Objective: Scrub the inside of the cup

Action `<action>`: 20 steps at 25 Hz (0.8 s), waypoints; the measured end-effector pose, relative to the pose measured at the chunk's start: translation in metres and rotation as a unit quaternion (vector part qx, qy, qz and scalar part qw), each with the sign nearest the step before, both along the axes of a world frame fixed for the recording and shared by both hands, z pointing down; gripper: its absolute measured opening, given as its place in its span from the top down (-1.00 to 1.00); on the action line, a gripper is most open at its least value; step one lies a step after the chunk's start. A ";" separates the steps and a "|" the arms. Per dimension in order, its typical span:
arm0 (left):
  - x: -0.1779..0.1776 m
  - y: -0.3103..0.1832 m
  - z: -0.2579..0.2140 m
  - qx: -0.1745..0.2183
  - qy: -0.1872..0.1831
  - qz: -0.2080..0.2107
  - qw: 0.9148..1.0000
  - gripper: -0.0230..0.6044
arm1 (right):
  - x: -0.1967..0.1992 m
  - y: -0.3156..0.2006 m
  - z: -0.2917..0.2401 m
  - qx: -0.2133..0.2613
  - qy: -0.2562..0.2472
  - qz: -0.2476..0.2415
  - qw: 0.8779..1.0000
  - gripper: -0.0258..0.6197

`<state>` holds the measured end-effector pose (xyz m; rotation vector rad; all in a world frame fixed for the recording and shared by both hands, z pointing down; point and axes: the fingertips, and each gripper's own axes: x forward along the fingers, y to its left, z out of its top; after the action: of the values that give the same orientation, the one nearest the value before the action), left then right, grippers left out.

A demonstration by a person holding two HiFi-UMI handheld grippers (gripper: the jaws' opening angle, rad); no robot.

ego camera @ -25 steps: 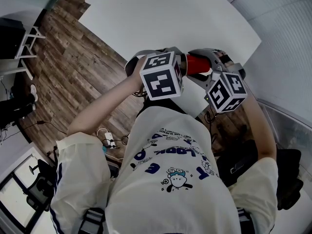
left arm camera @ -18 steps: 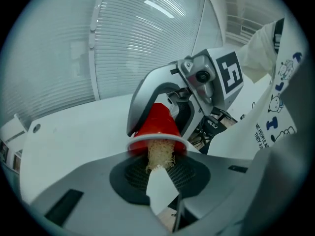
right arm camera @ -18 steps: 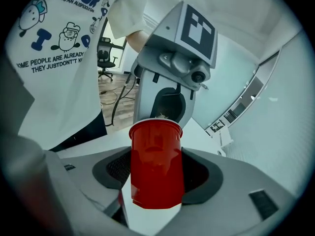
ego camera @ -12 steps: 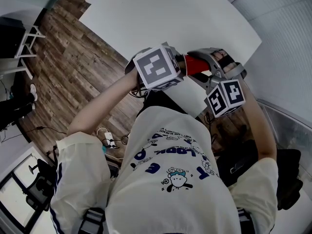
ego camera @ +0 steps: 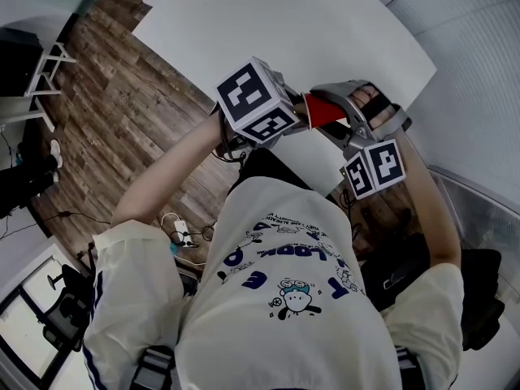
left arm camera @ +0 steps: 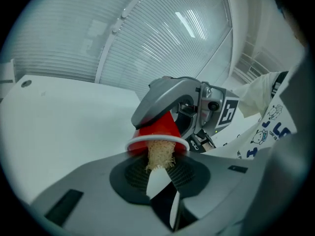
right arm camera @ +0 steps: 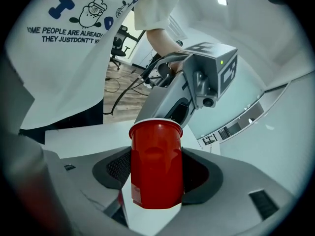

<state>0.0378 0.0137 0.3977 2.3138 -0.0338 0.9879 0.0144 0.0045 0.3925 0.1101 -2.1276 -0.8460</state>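
The right gripper (right arm camera: 156, 181) is clamped on the one red cup (right arm camera: 156, 166). Its jaws press on the cup's sides, and the cup's mouth points away from it toward the left gripper (left arm camera: 160, 176). The left gripper's jaws are closed on a single tan fibrous scrubber (left arm camera: 160, 154), whose far end sits in the cup's white-rimmed mouth. The two grippers face each other at close range, so each one's grey body fills the other's view just behind the cup. Below them lies one white table (ego camera: 284, 31), bare beyond the tips, with its near edge running beneath the pair. Past that edge, on the left gripper's side, is wood floor (ego camera: 122, 112) with a tangle of cables (ego camera: 183, 232). Close behind both grippers is the person's printed shirt (ego camera: 284, 283)
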 end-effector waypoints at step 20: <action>-0.004 0.009 0.001 -0.106 0.047 -0.029 0.993 0.60 | -0.004 0.007 0.002 0.023 0.007 -0.022 0.999 0.03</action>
<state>0.0340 0.0222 0.3989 2.1496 0.0402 0.8125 0.0100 0.0112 0.3943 0.0814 -2.1053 -0.9186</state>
